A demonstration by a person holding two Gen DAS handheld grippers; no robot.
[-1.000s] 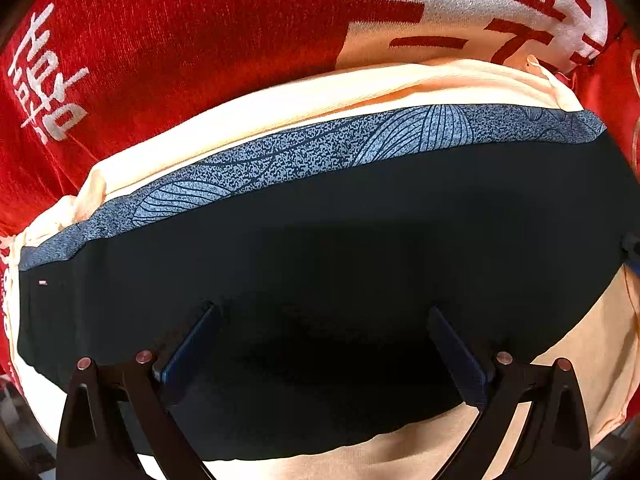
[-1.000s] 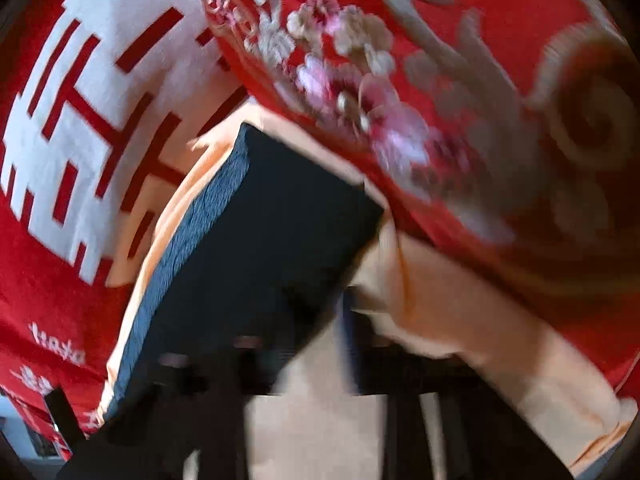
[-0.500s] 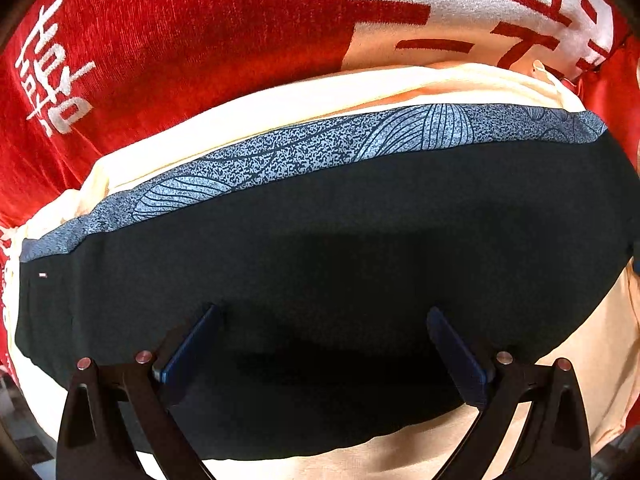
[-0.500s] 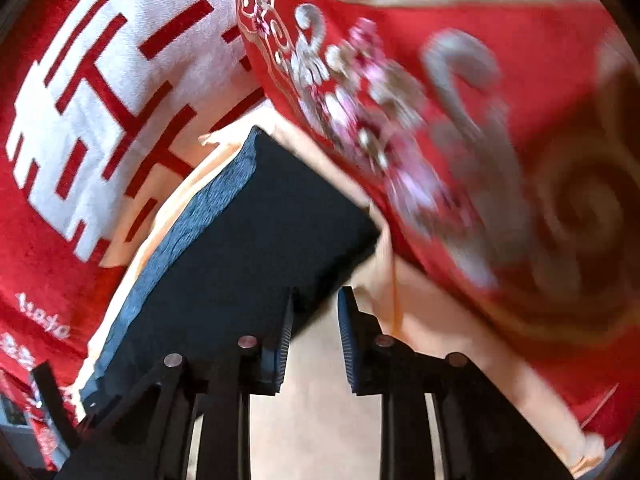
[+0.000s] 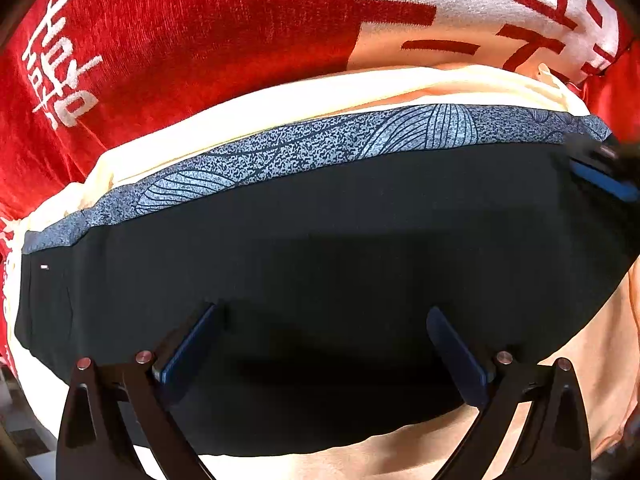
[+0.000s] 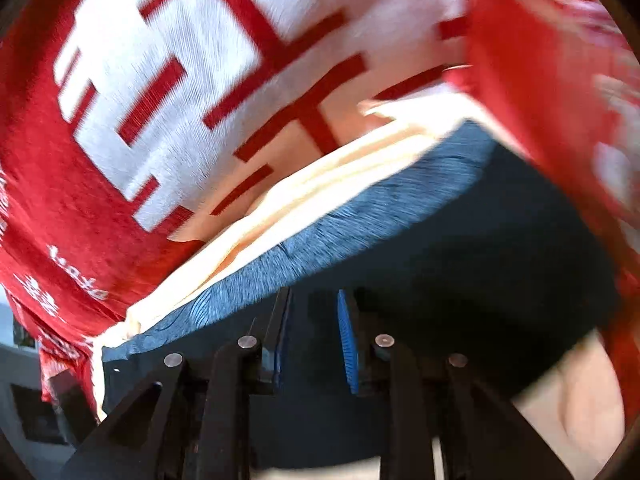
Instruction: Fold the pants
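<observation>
The folded black pants (image 5: pixel 320 248) with a blue-grey patterned waistband (image 5: pixel 320 144) lie flat on a pale peach cloth (image 5: pixel 280 100). My left gripper (image 5: pixel 320 316) is open wide, its fingers hovering over the near part of the pants, holding nothing. My right gripper (image 6: pixel 314 304) is open with a narrow gap, over the pants (image 6: pixel 460 280) just below the waistband (image 6: pixel 360 216). The right gripper's blue pad also shows at the right edge of the left wrist view (image 5: pixel 600 178).
A red blanket with white characters (image 5: pixel 180 40) covers the surface beyond the peach cloth; it fills the upper right wrist view (image 6: pixel 180 80). A red embroidered fabric (image 6: pixel 560 100) lies along the pants' right side. The bed edge and floor show at lower left (image 6: pixel 24 380).
My right gripper has swung from the pants' corner to over the pants near the waistband, and now appears at the right edge of the left wrist view. My left gripper has held still.
</observation>
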